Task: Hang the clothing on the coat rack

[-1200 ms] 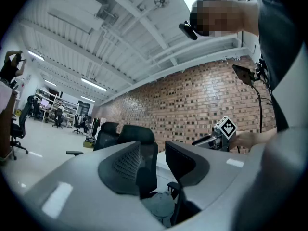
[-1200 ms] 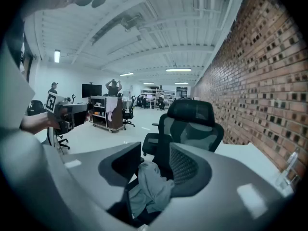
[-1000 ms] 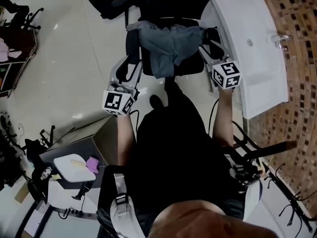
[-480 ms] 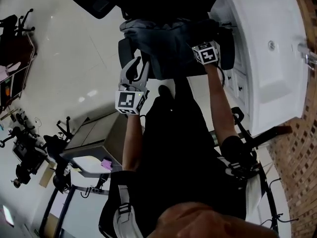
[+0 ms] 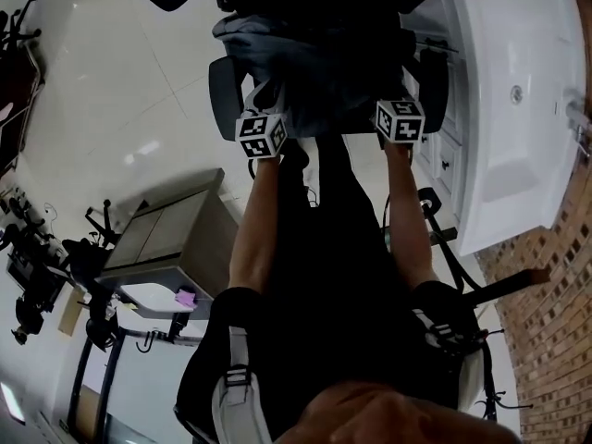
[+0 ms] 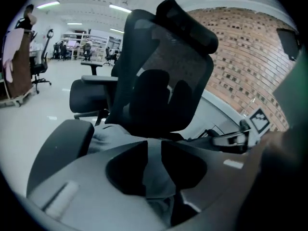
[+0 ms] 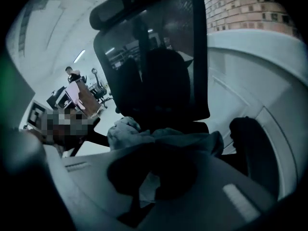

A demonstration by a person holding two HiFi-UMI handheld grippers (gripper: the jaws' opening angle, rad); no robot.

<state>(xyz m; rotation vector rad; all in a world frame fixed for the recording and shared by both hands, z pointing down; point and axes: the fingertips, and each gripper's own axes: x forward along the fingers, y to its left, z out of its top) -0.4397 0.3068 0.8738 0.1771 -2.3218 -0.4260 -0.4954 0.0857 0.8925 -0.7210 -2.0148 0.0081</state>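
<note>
The grey clothing lies crumpled on the seat of a black office chair at the top of the head view. My left gripper reaches into the garment's left side. In the left gripper view its jaws are closing, and a fold of the grey clothing sits in the narrow gap at my left gripper. My right gripper is at the garment's right side. The right gripper view shows my right gripper shut, with a pale bit of the clothing pinched under its pads.
The chair's mesh backrest rises just behind the garment. A white counter with a sink and a brick wall stand to the right. A grey cabinet is at the left, and the person's legs fill the middle.
Both grippers have moved forward onto the garment on the chair seat. The right jaws have shut on the cloth, and the left jaws have narrowed around a fold.
</note>
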